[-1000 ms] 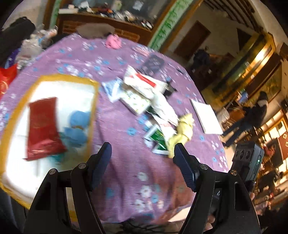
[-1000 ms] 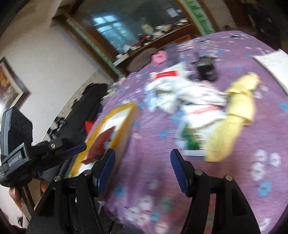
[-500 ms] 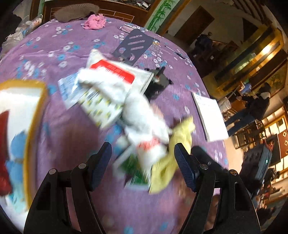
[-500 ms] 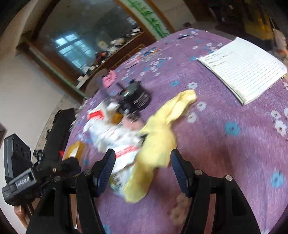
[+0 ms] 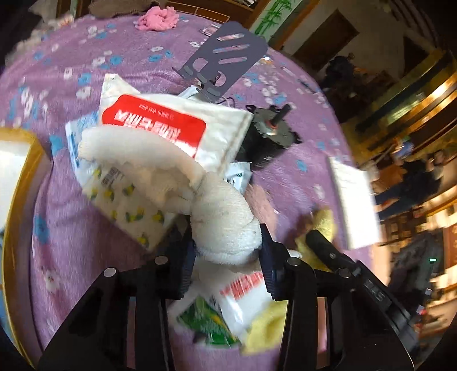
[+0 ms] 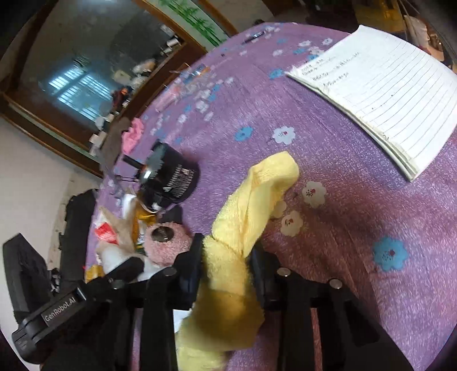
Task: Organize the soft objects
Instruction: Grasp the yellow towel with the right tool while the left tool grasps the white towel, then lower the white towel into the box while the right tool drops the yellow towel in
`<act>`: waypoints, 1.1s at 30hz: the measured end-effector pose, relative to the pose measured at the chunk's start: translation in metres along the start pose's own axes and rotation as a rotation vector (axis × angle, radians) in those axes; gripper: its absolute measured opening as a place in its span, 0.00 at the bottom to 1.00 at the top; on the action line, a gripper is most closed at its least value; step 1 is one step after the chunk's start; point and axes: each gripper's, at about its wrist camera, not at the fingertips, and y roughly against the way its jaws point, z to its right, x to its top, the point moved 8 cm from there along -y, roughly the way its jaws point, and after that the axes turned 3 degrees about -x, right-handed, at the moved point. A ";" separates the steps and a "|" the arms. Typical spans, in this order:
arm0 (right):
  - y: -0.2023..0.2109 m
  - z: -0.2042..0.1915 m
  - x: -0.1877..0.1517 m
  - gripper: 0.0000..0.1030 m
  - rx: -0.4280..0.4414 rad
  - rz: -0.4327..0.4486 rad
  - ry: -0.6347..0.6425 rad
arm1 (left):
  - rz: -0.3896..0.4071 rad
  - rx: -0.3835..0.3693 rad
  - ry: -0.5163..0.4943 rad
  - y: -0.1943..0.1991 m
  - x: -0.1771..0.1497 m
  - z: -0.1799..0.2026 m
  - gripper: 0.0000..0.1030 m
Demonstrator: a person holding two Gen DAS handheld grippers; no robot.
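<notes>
My left gripper [image 5: 227, 256] is shut on the end of a white fluffy towel [image 5: 222, 222] that runs back over a pile of plastic packets [image 5: 160, 128]. My right gripper [image 6: 227, 262] is shut on a yellow towel [image 6: 251, 205] lying on the purple flowered tablecloth [image 6: 328, 159]. The yellow towel also shows in the left wrist view [image 5: 322, 228], with the right gripper's finger on it. A pink cloth [image 5: 157, 21] lies at the table's far edge. A pink fuzzy object [image 6: 168, 245] sits left of the right gripper.
A black motor [image 5: 268, 137] and a grey slotted stand [image 5: 228, 54] sit behind the packets. A lined notebook [image 6: 380, 85] lies to the right. A yellow-rimmed tray [image 5: 17, 159] is at the left. More packets [image 5: 225, 308] lie under the left gripper.
Both grippers moved forward onto the pile and closed: the left one on the white towel, the right one on the yellow towel. Both were open before.
</notes>
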 end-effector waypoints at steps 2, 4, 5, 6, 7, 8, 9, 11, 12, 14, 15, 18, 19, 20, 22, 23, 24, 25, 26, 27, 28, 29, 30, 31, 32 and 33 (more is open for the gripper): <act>0.013 -0.004 -0.004 0.24 0.004 0.022 0.010 | -0.003 -0.033 0.003 0.014 -0.008 -0.002 0.38; 0.025 -0.008 -0.009 0.23 0.002 0.039 0.022 | 0.004 -0.086 0.014 0.037 -0.017 -0.007 0.38; 0.033 -0.012 -0.013 0.23 0.000 0.058 0.038 | 0.004 -0.108 0.019 0.047 -0.022 -0.008 0.38; 0.040 -0.016 -0.018 0.23 0.004 0.074 0.053 | 0.003 -0.131 0.029 0.058 -0.028 -0.010 0.38; 0.048 -0.021 -0.024 0.23 0.009 0.086 0.066 | 0.002 -0.157 0.036 0.072 -0.036 -0.013 0.38; 0.053 -0.026 -0.031 0.23 0.017 0.089 0.078 | 0.005 -0.170 0.034 0.082 -0.041 -0.013 0.38; 0.057 -0.033 -0.038 0.23 0.031 0.087 0.090 | 0.015 -0.172 0.028 0.100 -0.048 -0.018 0.38; 0.065 -0.055 -0.053 0.22 0.077 0.081 0.125 | 0.026 -0.166 0.014 0.119 -0.055 -0.021 0.38; 0.069 -0.065 -0.060 0.22 0.092 0.088 0.151 | 0.033 -0.169 0.014 0.130 -0.059 -0.026 0.38; 0.078 -0.086 -0.073 0.22 0.110 0.113 0.205 | 0.054 -0.168 0.027 0.155 -0.065 -0.038 0.38; 0.082 -0.101 -0.082 0.22 0.136 0.118 0.239 | 0.067 -0.164 0.037 0.169 -0.067 -0.045 0.38; 0.085 -0.143 -0.104 0.22 0.219 0.090 0.334 | 0.145 -0.119 0.046 0.205 -0.068 -0.071 0.38; 0.084 -0.156 -0.111 0.22 0.242 0.085 0.372 | 0.179 -0.096 0.036 0.219 -0.066 -0.083 0.38; 0.083 -0.170 -0.119 0.22 0.264 0.075 0.412 | 0.193 -0.086 0.036 0.224 -0.064 -0.088 0.38; 0.075 -0.194 -0.133 0.22 0.306 0.035 0.466 | 0.209 -0.054 0.046 0.232 -0.063 -0.108 0.38; 0.068 -0.207 -0.141 0.22 0.325 0.000 0.488 | 0.211 -0.038 0.049 0.232 -0.062 -0.117 0.38; 0.063 -0.214 -0.146 0.22 0.334 -0.025 0.504 | 0.210 -0.023 0.047 0.228 -0.060 -0.124 0.38; 0.057 -0.223 -0.153 0.22 0.343 -0.044 0.524 | 0.206 -0.003 0.044 0.226 -0.059 -0.132 0.38; 0.051 -0.231 -0.158 0.22 0.348 -0.058 0.548 | 0.201 0.011 0.046 0.222 -0.058 -0.139 0.38; 0.043 -0.240 -0.163 0.22 0.343 -0.073 0.574 | 0.196 0.019 0.051 0.216 -0.056 -0.145 0.38; 0.036 -0.246 -0.167 0.22 0.337 -0.085 0.592 | 0.186 0.029 0.061 0.210 -0.054 -0.152 0.38; 0.026 -0.252 -0.169 0.22 0.333 -0.104 0.603 | 0.181 0.038 0.062 0.208 -0.053 -0.158 0.38; 0.019 -0.255 -0.171 0.22 0.333 -0.118 0.607 | 0.181 0.058 0.059 0.203 -0.050 -0.165 0.38; 0.012 -0.258 -0.173 0.22 0.335 -0.132 0.611 | 0.176 0.079 0.066 0.198 -0.048 -0.173 0.38; 0.003 -0.263 -0.174 0.22 0.334 -0.145 0.614 | 0.169 0.085 0.072 0.194 -0.047 -0.178 0.38; -0.003 -0.265 -0.176 0.22 0.328 -0.155 0.619 | 0.160 0.084 0.085 0.188 -0.045 -0.184 0.38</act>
